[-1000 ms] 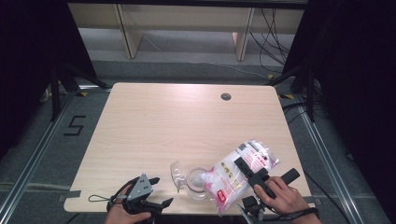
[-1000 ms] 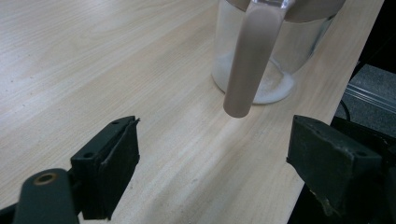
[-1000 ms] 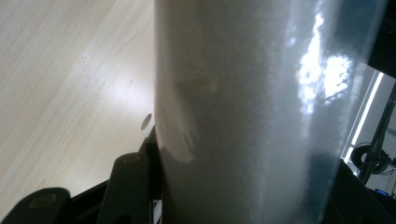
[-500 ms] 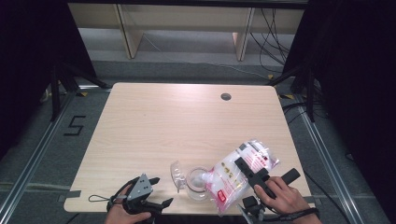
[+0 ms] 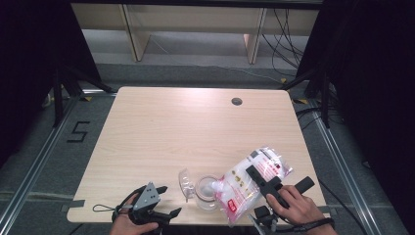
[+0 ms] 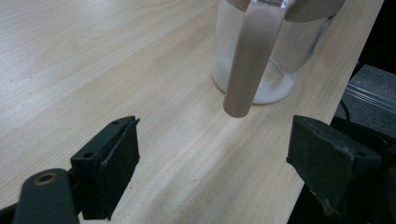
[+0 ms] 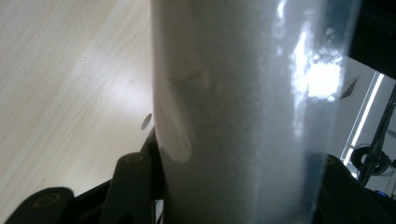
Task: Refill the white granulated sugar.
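- High view: the wooden table [image 5: 161, 142] takes up the middle of the frame, and all the action is crammed along its bottom edge. Lower middle sits a clear glass jar [image 5: 207, 192] with white powder in the bottom, and a transparent lid [image 5: 185, 179] lies just to its left.
- Still the high view: lower right, the person's right hand [image 5: 297, 209] holds the right gripper [image 5: 262, 180], clamped onto a white plastic bag with red print [image 5: 250, 181]. The bag is tipped, its lower end hanging over the jar's mouth.
- Lower left, the left gripper [image 5: 164, 200] sits at the table's edge in the left hand [image 5: 128, 226], a bit apart from the jar, jaws spread and gripping nothing.
- Left gripper view: both black jaws stand wide apart at the bottom corners with bare wood between them. The jar [image 6: 275, 56] is at the top right, powder [image 6: 275, 88] pooled at its base, with a brownish handle-like strip [image 6: 247, 60] down its front.
- Right gripper view: the bag [image 7: 243, 116] is right up against the lens, a blurry grey-white mass pinched between the jaws. Table wood shows in the left part of the frame.
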### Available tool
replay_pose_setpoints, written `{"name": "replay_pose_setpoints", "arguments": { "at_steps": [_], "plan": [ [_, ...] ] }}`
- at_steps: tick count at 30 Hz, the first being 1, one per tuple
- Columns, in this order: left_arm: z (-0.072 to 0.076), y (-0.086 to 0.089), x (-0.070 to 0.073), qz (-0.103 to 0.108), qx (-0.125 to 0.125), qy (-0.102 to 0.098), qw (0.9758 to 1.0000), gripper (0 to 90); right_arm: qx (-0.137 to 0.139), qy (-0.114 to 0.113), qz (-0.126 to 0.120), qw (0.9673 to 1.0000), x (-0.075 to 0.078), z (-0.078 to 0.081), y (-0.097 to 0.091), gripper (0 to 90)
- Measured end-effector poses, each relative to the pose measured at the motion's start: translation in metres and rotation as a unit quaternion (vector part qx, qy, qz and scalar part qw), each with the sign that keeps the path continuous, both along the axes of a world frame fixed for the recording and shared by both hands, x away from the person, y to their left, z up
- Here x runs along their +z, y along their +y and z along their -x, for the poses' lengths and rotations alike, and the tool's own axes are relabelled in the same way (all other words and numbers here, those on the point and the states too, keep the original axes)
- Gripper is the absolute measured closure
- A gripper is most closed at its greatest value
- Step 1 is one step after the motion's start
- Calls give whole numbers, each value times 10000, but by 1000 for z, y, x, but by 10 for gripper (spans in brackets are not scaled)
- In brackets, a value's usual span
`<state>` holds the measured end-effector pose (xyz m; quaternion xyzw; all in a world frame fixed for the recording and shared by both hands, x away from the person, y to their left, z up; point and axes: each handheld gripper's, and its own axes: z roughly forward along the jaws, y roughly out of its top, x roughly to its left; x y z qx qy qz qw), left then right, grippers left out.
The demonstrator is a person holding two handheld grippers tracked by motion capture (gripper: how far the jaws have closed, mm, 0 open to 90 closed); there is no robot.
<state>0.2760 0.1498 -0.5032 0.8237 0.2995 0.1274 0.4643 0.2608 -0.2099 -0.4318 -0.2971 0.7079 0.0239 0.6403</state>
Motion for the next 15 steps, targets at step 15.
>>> {"name": "replay_pose_setpoints", "arguments": {
  "at_steps": [15],
  "plan": [
    [0, 0, 0, 0, 2, -1, 10000, 161, 60, -57, 13, 10000, -2, 0, 1, 563]
  ]
}}
